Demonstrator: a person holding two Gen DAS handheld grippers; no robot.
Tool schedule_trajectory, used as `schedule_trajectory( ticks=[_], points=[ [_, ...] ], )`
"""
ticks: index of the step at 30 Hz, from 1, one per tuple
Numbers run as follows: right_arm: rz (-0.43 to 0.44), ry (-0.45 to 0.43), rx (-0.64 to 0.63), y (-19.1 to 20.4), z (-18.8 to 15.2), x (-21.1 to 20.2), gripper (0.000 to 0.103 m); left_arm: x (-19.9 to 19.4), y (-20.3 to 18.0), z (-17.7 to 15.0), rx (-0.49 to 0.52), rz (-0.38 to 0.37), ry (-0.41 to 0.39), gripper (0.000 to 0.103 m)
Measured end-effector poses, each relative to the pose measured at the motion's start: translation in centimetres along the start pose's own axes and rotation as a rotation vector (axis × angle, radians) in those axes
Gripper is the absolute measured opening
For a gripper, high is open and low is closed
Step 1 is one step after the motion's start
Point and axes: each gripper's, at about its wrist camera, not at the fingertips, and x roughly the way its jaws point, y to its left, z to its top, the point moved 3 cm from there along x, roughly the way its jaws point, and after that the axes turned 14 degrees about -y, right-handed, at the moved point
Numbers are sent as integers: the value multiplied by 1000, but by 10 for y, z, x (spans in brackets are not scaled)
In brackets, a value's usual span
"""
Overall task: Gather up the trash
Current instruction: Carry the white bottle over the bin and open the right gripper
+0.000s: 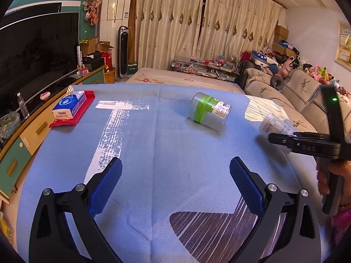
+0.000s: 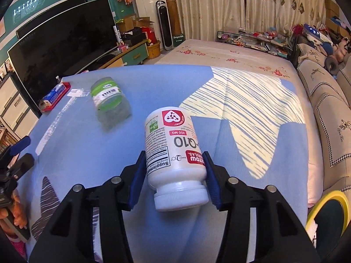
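Nearest in the right wrist view, the right gripper [image 2: 175,175] has its blue-padded fingers [image 2: 137,182] closed against both sides of a white plastic supplement bottle with a red-and-white label [image 2: 173,153]. The bottle is held with its white screw cap toward the camera and its base pointing away, tilted a little, above the blue cloth-covered table [image 2: 92,144]. In the left wrist view the same bottle [image 1: 274,125] shows blurred over the table's right edge, at the tip of the right gripper [image 1: 283,135].

The left gripper [image 1: 175,175] hangs above the near middle of the table [image 1: 175,153] with its blue fingers [image 1: 107,184] spread wide apart and nothing between them.

Farther in, about the middle of the table, a clear plastic jar with a green band and a white label [image 1: 208,111] lies on its side on the cloth; the right wrist view shows it [image 2: 109,100] left of and beyond the held bottle, well apart from it.

At the far left corner a blue-and-white Vinda tissue pack [image 1: 69,106] rests on a flat red pad [image 1: 75,114]. A yellow-rimmed round container [image 2: 329,212] sits off the near right corner, partly cut off by the frame, so its contents cannot be told.

Beyond the table stand a dark television screen [image 1: 37,57] on the left, a beige sofa with embroidered covers [image 1: 302,87] on the right, and cream patterned curtains [image 1: 197,22] along the back wall.
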Motion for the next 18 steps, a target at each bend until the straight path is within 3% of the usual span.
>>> schedule_trajectory(
  ticks=[5,10,18],
  points=[
    [-33,-77,30,-11,-3,-54,48,0,2,0,-10,3,0,97],
    [-128,-143,90,-59,-13,-107,48,0,4,-2,-21,7,5,97],
    [-360,-97,233,-164,-58,-136,48,2,6,-1,-13,11,5,97]
  ],
)
